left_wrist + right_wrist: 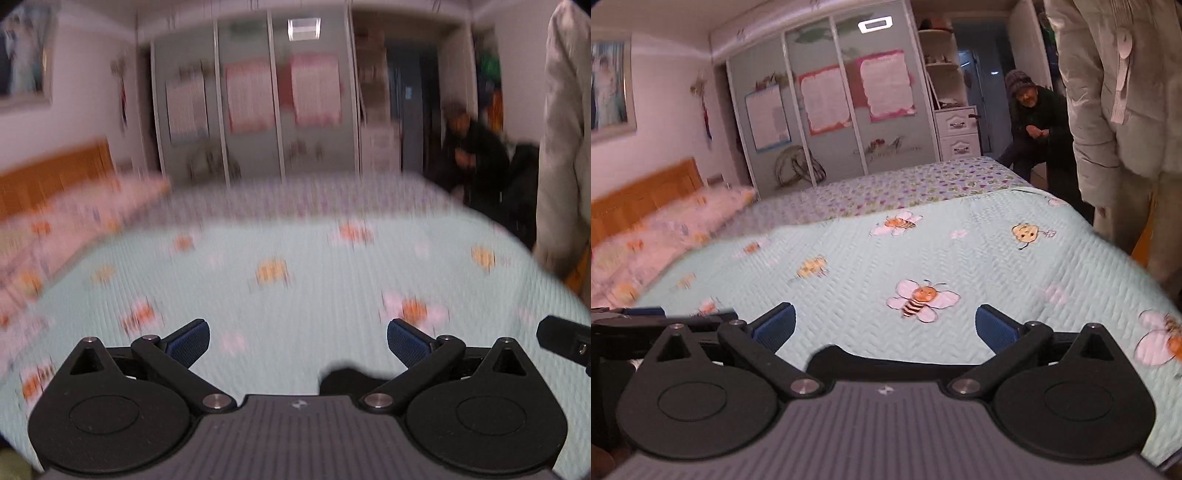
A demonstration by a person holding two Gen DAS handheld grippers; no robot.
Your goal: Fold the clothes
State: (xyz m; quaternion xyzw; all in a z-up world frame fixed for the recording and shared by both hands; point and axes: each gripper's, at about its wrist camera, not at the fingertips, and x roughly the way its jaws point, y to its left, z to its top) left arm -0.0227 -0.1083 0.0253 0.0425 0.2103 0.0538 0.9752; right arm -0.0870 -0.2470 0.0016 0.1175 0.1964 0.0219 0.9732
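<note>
Left wrist view, blurred by motion: the left tool (298, 341) hangs over a bed, its two blue-padded fingers (190, 341) spread wide apart with nothing between them. Under it lies a pale green quilt (314, 295) printed with orange and white bees. A small dark patch (345, 378) shows at the tool's base, just inside the right-hand finger; whether it is a piece of clothing cannot be told. Pink pillows (74, 218) lie at the left against a wooden headboard (55, 173). A wardrobe (255, 99) stands behind the bed. The tip of the other tool (565, 341) juts in at the right edge.

Right wrist view, sharper: the right tool (885, 326) also hangs wide open and empty above the quilt (960, 251), a printed bee (921, 299) lying between its fingers. The left tool (646, 325) sits just beside it, at the left. No garment can be clearly picked out on the bed. A person in a pale padded coat (1108, 92) stands at the right bedside, and another person in dark clothes (1034, 122) sits beyond the far corner.
</note>
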